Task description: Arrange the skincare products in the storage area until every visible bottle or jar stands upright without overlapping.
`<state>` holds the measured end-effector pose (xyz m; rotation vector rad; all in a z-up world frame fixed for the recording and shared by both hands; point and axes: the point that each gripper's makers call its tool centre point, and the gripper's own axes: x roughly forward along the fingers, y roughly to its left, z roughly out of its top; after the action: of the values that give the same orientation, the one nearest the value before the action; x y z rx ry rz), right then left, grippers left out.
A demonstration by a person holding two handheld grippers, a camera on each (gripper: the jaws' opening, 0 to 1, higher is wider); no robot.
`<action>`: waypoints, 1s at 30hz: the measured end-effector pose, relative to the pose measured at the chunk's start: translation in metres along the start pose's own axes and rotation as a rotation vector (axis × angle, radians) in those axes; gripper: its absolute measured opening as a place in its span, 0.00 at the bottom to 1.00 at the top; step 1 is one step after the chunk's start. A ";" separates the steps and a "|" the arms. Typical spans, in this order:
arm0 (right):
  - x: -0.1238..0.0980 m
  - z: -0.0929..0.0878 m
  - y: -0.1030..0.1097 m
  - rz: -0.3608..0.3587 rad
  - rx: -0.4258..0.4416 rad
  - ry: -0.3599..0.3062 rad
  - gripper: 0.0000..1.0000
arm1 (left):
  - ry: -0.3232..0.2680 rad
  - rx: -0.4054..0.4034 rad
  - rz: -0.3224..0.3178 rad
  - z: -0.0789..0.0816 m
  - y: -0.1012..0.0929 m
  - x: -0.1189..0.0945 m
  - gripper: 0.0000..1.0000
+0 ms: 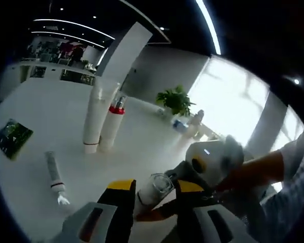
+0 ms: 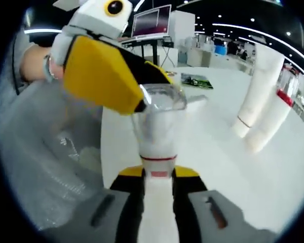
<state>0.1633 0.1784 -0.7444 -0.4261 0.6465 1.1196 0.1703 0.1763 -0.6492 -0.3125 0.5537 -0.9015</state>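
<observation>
White tabletop [image 1: 45, 111] in an open office, window glare at right.

Left gripper view: left gripper [image 1: 151, 202] at lower centre, jaws fairly wide, touching the clear cap of a small bottle [image 1: 153, 190]. Whether they pinch it, cannot tell. Two tall white bottles [image 1: 104, 119] stand upright at centre left, touching; a thin tube [image 1: 54, 174] lies flat at lower left.

Right gripper view: right gripper [image 2: 157, 185] clenched on the white body of the same bottle [image 2: 156, 152], bottom centre. Likely light, rigid, slick plastic; hold the body, not the cap, which may pop off.
</observation>
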 end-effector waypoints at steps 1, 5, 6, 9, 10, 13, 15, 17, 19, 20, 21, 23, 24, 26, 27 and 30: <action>0.000 0.000 -0.002 -0.008 0.012 -0.001 0.20 | -0.001 0.001 0.008 0.000 0.001 0.000 0.33; 0.000 -0.001 -0.018 -0.067 0.054 -0.003 0.20 | -0.008 0.002 0.032 0.002 0.006 -0.001 0.33; 0.000 -0.001 -0.022 -0.085 0.064 -0.005 0.20 | -0.006 0.006 0.044 0.002 0.009 -0.001 0.33; -0.001 -0.003 -0.038 -0.154 0.094 -0.010 0.20 | 0.011 0.045 0.115 0.000 0.021 -0.002 0.33; -0.001 -0.003 -0.041 -0.167 0.111 -0.013 0.20 | 0.012 0.052 0.122 0.000 0.022 -0.002 0.33; -0.002 -0.003 -0.056 -0.226 0.160 -0.023 0.20 | 0.008 0.060 0.146 0.001 0.025 -0.004 0.33; -0.001 -0.003 -0.066 -0.262 0.208 -0.038 0.20 | 0.006 0.063 0.161 0.001 0.028 -0.004 0.32; 0.000 -0.003 -0.075 -0.297 0.233 -0.044 0.20 | 0.007 0.063 0.189 0.002 0.033 -0.006 0.32; 0.001 -0.002 -0.079 -0.318 0.244 -0.045 0.20 | 0.001 0.058 0.203 0.003 0.037 -0.008 0.32; 0.002 -0.001 -0.081 -0.333 0.247 -0.044 0.20 | -0.003 0.052 0.212 0.003 0.039 -0.009 0.32; 0.004 0.000 -0.083 -0.340 0.249 -0.047 0.20 | -0.005 0.050 0.218 0.004 0.040 -0.010 0.32; 0.004 0.001 -0.087 -0.364 0.257 -0.050 0.20 | -0.005 0.050 0.233 0.004 0.043 -0.011 0.32; 0.005 0.001 -0.091 -0.387 0.265 -0.055 0.20 | 0.000 0.058 0.248 0.004 0.045 -0.011 0.32; 0.004 0.000 -0.099 -0.442 0.303 -0.062 0.20 | 0.011 0.090 0.275 0.003 0.048 -0.012 0.32; 0.005 0.000 -0.103 -0.458 0.325 -0.068 0.20 | 0.015 0.104 0.285 0.003 0.049 -0.012 0.32; 0.004 -0.002 -0.116 -0.531 0.366 -0.062 0.20 | 0.025 0.133 0.302 0.002 0.050 -0.013 0.31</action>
<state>0.2704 0.1352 -0.7489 -0.2245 0.6202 0.4943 0.1978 0.2158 -0.6671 -0.0931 0.5436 -0.6469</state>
